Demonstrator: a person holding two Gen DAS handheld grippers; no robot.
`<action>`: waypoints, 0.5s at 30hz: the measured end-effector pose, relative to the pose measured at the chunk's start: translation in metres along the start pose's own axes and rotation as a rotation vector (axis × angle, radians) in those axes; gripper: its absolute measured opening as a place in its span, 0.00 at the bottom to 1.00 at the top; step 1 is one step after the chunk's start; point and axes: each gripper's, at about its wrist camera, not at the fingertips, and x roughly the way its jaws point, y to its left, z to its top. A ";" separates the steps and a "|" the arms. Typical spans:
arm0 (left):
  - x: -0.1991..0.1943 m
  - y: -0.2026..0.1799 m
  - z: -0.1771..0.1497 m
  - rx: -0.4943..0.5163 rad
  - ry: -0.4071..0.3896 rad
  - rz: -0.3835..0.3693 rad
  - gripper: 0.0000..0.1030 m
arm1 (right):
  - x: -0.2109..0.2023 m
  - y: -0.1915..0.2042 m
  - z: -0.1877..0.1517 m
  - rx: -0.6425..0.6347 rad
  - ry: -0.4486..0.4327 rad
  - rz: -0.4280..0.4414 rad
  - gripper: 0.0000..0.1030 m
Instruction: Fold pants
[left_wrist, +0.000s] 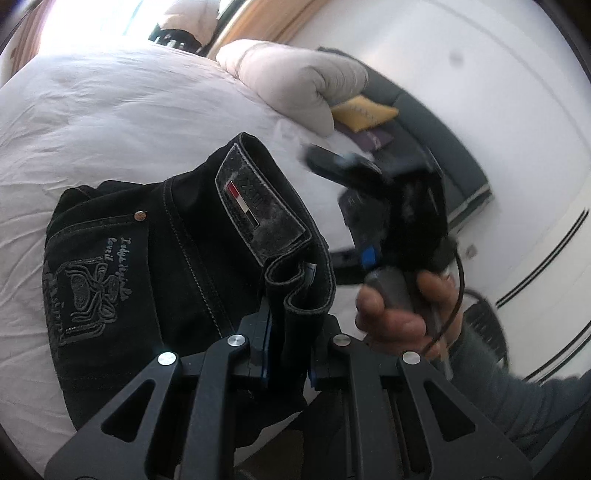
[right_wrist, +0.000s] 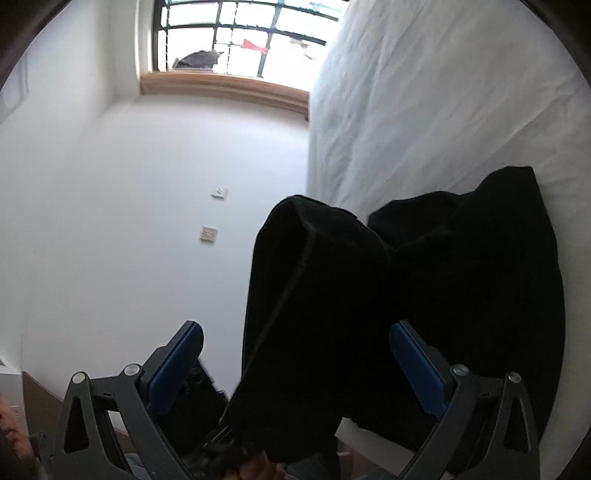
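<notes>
Now | left tongs (left_wrist: 290, 354) clenched on black pants (left_wrist: 155, 258) (waistband fold) | right tongs (right_wrist: 295, 354) released, spread wide | white bed (left_wrist: 110, 110) beneath

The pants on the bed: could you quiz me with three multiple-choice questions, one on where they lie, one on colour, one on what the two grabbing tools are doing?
1. Where do the pants lie?
A. on a white bed sheet
B. on a wooden floor
C. over a chair

2. What colour are the pants?
A. red
B. black
C. light blue

3. How do the jaws of the two tools stand?
A. both wide open
B. both clamped on cloth
C. left gripper clamped on the pants, right gripper wide open

Answers: 1 A, white sheet surrounds them in both views. 2 B, the denim is black. 3 C, left jaws pinch the waistband edge; right jaws stand apart, cloth loose between them.
</notes>
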 end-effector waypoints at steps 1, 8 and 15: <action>0.006 -0.004 -0.003 0.024 0.012 0.014 0.12 | -0.001 -0.002 0.003 0.003 0.012 -0.023 1.00; 0.036 -0.030 -0.019 0.129 0.084 0.075 0.12 | -0.038 -0.023 0.026 -0.013 0.066 -0.202 0.58; 0.078 -0.055 -0.018 0.223 0.134 0.106 0.12 | -0.059 -0.028 0.026 -0.062 0.022 -0.259 0.53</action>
